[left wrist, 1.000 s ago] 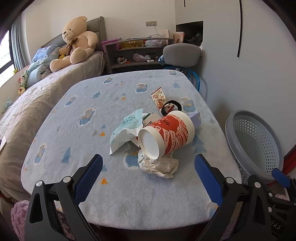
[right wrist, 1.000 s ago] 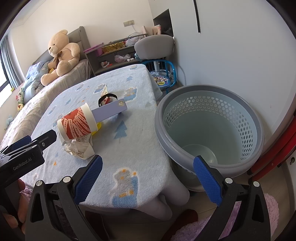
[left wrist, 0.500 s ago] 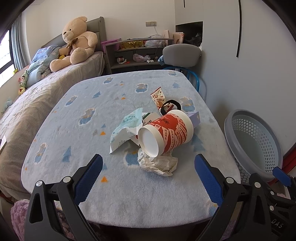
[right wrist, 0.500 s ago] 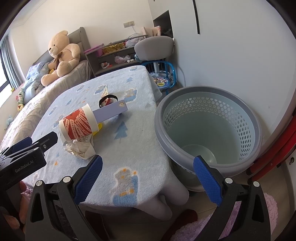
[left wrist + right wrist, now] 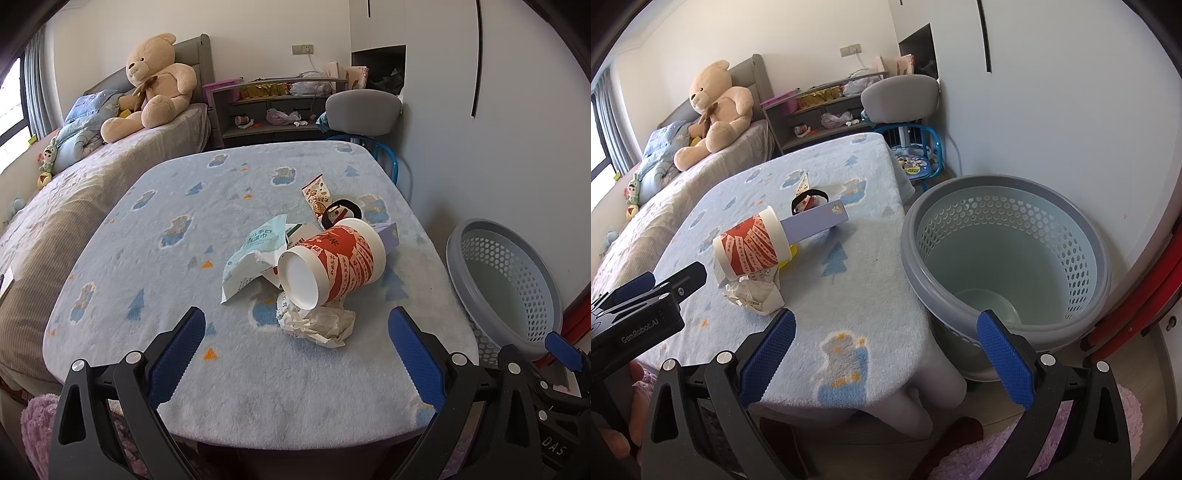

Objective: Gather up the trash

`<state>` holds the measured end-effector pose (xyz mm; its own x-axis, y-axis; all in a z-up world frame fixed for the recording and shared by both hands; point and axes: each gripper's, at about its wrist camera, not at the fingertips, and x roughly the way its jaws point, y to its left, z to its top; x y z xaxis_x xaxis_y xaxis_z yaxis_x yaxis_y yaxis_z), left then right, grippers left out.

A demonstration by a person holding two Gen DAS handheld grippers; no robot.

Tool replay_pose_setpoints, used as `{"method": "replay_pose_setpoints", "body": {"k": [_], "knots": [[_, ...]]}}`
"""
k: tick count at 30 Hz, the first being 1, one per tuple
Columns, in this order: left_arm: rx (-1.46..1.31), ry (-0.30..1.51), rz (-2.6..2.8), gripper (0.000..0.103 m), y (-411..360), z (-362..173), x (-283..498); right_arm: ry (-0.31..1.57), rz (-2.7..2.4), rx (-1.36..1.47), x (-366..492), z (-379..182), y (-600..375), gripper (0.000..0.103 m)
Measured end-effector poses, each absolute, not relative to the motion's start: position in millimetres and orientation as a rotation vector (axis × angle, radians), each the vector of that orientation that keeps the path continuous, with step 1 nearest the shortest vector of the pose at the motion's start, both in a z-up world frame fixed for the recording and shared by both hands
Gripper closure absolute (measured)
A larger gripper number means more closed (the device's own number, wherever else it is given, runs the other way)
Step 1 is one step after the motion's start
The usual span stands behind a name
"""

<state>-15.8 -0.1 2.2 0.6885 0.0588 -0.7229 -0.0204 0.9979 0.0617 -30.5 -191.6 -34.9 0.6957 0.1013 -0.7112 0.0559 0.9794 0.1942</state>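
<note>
The red-and-white paper cup (image 5: 334, 266) lies on its side amid crumpled white paper (image 5: 317, 325) on the blue fleece-covered table (image 5: 147, 258), its base toward the left gripper (image 5: 295, 347); both it and the right gripper (image 5: 884, 343) gape, holding nothing, beside a grey perforated basket (image 5: 1008, 258)

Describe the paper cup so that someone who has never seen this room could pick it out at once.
Find the table under the pale blue blanket, beside the grey basket. Near its right side lies a small heap of trash. The paper cup is the big red-and-white one tipped on its side, white bottom toward the camera, resting above a crumpled white paper and beside a pale green packet.
</note>
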Motion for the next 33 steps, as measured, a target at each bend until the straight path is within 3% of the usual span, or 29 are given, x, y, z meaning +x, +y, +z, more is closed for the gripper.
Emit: {"method": "replay_pose_setpoints", "body": {"k": [33], "knots": [[0.046,0.804,0.044,0.008,1.2,7.0,-20.7,0.797,0.025,0.203,-34.7,-29.8,-189.8,0.006]]}}
